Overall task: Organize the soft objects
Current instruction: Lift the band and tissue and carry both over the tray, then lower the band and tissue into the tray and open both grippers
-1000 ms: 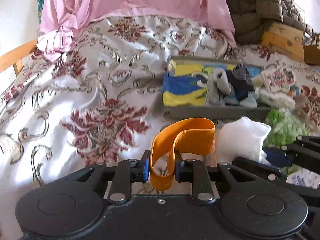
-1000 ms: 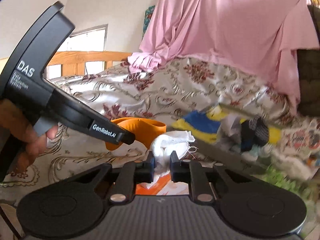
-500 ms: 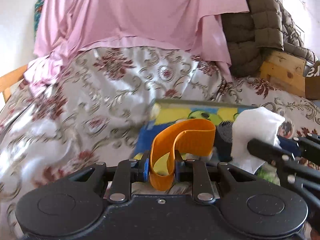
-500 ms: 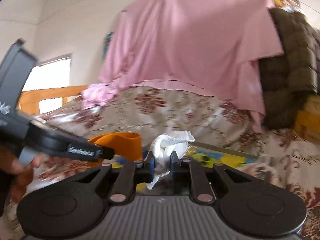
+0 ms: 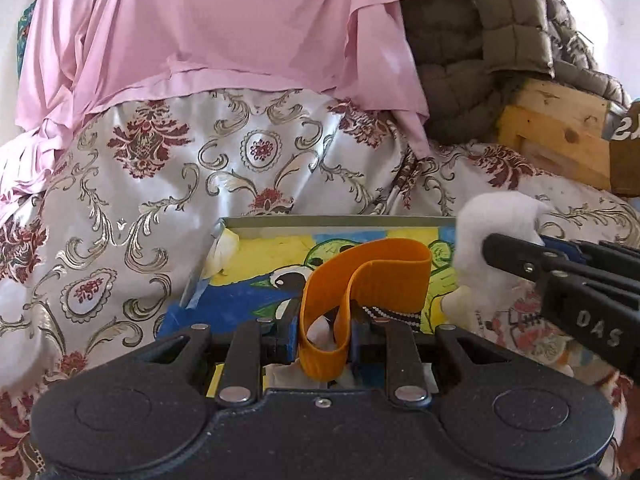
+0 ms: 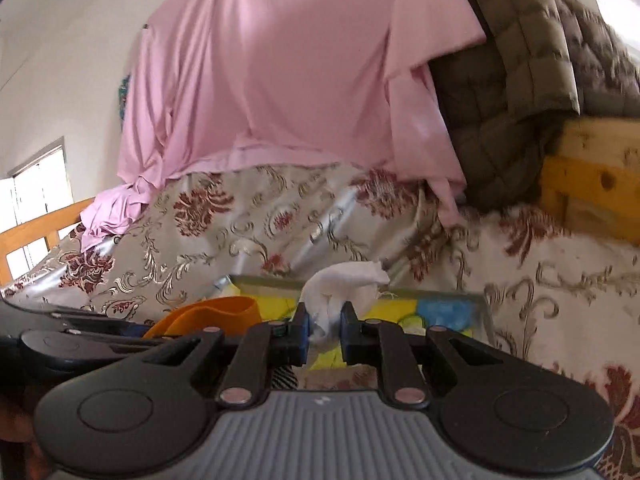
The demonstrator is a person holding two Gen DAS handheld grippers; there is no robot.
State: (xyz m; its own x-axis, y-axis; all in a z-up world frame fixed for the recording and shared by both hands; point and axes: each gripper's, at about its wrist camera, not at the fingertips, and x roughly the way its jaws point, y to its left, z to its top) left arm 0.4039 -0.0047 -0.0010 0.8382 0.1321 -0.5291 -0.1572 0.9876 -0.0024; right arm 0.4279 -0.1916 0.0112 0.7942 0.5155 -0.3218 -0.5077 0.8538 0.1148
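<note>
My left gripper (image 5: 325,334) is shut on an orange elastic band (image 5: 362,276) whose loop stands up over a shallow tray (image 5: 336,222) with a yellow, blue and green cartoon lining. My right gripper (image 6: 324,330) is shut on a white cloth (image 6: 340,284) bunched above its fingertips. In the left wrist view the right gripper's black fingers (image 5: 560,272) reach in from the right with the white cloth (image 5: 492,228) over the tray's right part. In the right wrist view the orange band (image 6: 216,312) shows at the left, and the tray (image 6: 440,294) lies just ahead.
The tray rests on a bed with a silver and red floral cover (image 5: 140,208). A pink sheet (image 5: 240,24) hangs behind, with a dark quilted blanket (image 5: 500,40) over a wooden box (image 5: 560,136) at the right. A floral fabric item (image 5: 520,324) lies by the tray's right side.
Both grippers travelled forward over the bed to above the tray, each keeping its grip. The tray, seen farther off before, now lies directly under the orange band and white cloth.
</note>
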